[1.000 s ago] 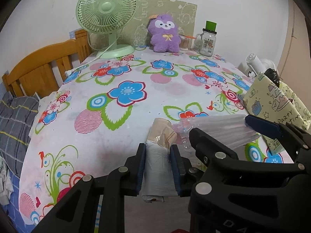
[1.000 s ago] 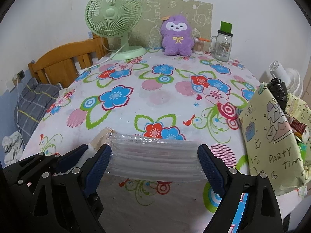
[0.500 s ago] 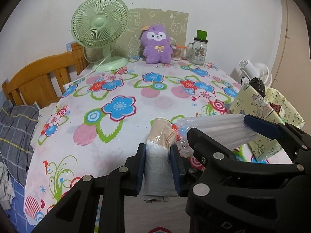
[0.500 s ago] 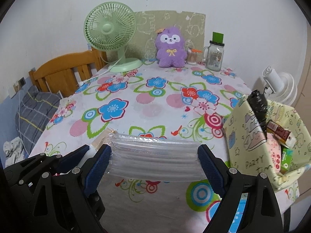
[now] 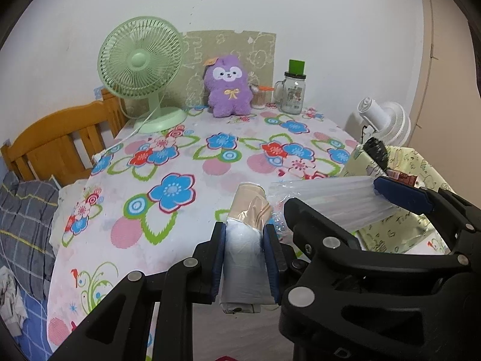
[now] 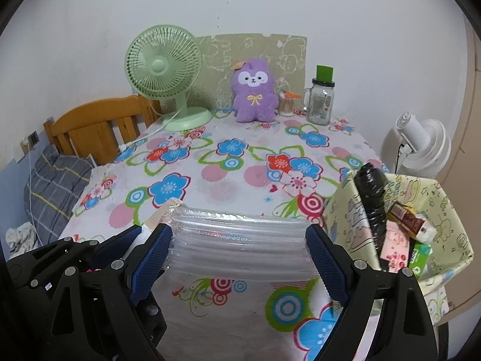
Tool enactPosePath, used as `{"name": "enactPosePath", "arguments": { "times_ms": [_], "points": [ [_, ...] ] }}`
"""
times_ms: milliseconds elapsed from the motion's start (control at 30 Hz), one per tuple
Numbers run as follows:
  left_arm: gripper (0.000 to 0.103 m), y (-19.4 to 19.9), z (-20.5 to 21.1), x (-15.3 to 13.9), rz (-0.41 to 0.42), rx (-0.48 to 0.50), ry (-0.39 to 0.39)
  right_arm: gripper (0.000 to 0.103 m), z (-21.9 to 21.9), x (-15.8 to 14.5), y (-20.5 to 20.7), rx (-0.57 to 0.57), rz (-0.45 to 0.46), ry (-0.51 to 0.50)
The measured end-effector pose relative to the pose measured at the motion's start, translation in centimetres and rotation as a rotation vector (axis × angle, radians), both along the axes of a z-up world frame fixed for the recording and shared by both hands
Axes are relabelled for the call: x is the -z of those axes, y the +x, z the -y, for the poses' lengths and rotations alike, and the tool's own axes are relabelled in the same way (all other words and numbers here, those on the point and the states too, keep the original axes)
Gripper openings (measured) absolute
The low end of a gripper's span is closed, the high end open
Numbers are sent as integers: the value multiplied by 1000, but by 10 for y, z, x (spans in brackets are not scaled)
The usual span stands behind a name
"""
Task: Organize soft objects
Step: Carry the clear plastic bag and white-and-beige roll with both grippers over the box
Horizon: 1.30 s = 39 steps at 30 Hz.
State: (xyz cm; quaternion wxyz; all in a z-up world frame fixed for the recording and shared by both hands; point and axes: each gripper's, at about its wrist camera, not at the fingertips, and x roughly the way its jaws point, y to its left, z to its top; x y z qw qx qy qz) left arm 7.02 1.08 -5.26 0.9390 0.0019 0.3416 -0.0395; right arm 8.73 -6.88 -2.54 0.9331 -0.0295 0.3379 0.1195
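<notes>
My left gripper (image 5: 244, 234) is shut on a pack of rolled plastic bags (image 5: 243, 261), grey at the near end and beige at the far end, held above the table's near edge. Beside it, my right gripper (image 6: 239, 240) has its jaws wide and pressed against both ends of a clear ribbed air cushion (image 6: 237, 237). That cushion (image 5: 330, 198) also shows in the left wrist view, just right of the pack. A purple plush toy (image 6: 255, 90) sits upright at the back of the flowered tablecloth (image 6: 228, 180).
A yellow-green patterned box (image 6: 448, 210) stands at the right, holding a black roll (image 6: 371, 192) and snack packets. A green fan (image 6: 163, 66), a glass jar (image 6: 320, 102) and a small cup line the back. A wooden headboard (image 5: 60, 138) and a white fan (image 6: 421, 147) flank the table.
Both grippers have risen and drawn back from the table with their loads still held. The table looks smaller, and more of the box's inside shows.
</notes>
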Motion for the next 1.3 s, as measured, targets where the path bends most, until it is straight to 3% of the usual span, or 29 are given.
{"name": "enactPosePath", "arguments": {
  "times_ms": [600,1300],
  "points": [
    [25,8,48,-27,49,81,12,91,53,-29,3,79,45,7],
    [25,25,120,-35,69,190,20,91,125,-40,7,189,71,10]
  ]
}}
